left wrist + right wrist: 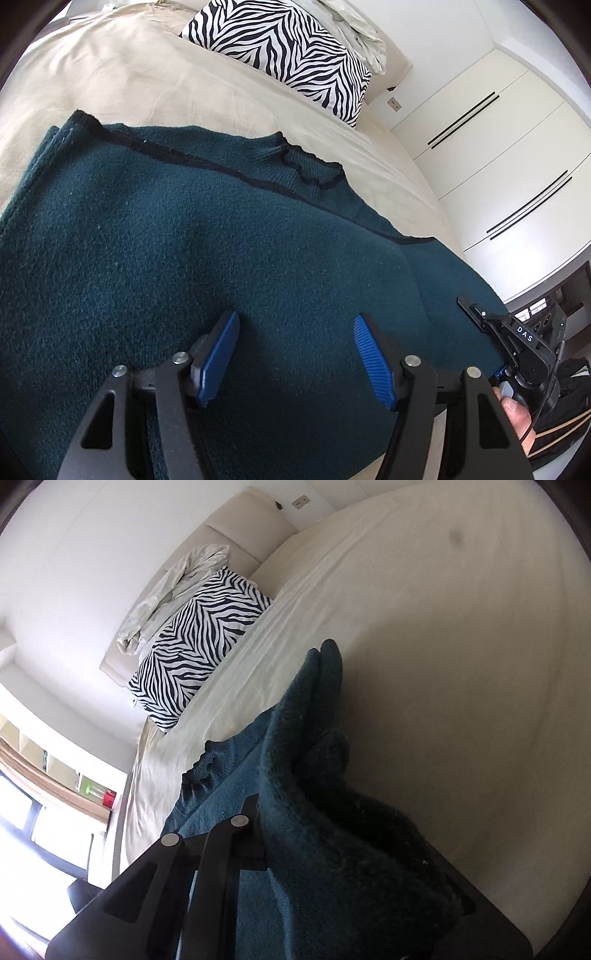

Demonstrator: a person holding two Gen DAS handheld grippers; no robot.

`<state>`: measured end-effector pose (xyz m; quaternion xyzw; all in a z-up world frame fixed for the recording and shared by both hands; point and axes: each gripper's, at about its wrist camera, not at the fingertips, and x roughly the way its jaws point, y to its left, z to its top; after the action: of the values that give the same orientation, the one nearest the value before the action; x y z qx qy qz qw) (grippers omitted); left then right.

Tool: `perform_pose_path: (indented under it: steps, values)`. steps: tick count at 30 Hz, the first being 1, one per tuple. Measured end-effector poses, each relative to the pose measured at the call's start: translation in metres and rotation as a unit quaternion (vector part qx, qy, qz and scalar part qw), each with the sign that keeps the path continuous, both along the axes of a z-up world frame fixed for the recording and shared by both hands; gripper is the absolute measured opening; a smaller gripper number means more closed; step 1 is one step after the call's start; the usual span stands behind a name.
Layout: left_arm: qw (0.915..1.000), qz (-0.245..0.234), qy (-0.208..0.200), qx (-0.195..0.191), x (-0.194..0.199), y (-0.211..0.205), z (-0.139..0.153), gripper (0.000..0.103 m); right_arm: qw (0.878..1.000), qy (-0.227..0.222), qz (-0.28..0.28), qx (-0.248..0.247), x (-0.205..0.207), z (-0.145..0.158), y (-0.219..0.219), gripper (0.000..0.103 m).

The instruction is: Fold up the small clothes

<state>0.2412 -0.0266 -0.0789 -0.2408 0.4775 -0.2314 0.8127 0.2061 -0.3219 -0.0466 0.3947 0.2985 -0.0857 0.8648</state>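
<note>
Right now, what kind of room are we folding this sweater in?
Most likely a bedroom. The green sweater lies spread on a bed with a beige sheet, a zebra-print pillow sits by the padded headboard, and white wardrobe doors line the wall beside it.

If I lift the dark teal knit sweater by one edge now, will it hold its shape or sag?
Probably sag: the dark teal knit sweater lies limp on the beige bed sheet, and it bunches into soft folds around the right gripper. Its thick fuzzy knit likely gives good grip, with some weight. The open left gripper could support the far side.
</note>
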Motion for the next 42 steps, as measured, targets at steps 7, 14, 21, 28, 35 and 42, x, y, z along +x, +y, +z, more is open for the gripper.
perform_pose_path:
  steps: [7, 14, 21, 28, 35, 42]
  values:
    - [0.9806, 0.049, 0.065, -0.178, 0.006, 0.046, -0.008, 0.072, 0.916, 0.030, 0.235, -0.325, 0.035, 0.020, 0.181, 0.012]
    - [0.9644, 0.050, 0.102, -0.239, 0.016, 0.055, -0.014, 0.081, 0.849, 0.048, 0.262, -0.456, 0.024, -0.016, 0.239, 0.012]
    - [0.9664, 0.027, 0.118, -0.227, 0.034, 0.029, -0.004, 0.086, 0.845, 0.008, 0.255, -0.471, 0.007, -0.004, 0.241, 0.012]
    - [0.9700, -0.013, 0.127, -0.207, 0.054, 0.009, 0.002, 0.038, 0.831, -0.001, 0.272, -0.486, -0.001, -0.004, 0.250, 0.012]
    - [0.9829, -0.034, 0.110, -0.144, 0.060, 0.016, 0.013, 0.013, 0.783, -0.015, 0.301, -0.544, -0.024, -0.010, 0.272, 0.015]
    - [0.9854, -0.035, 0.100, -0.133, 0.065, 0.036, 0.021, 0.013, 0.721, -0.040, 0.330, -0.608, -0.065, -0.020, 0.296, 0.014]
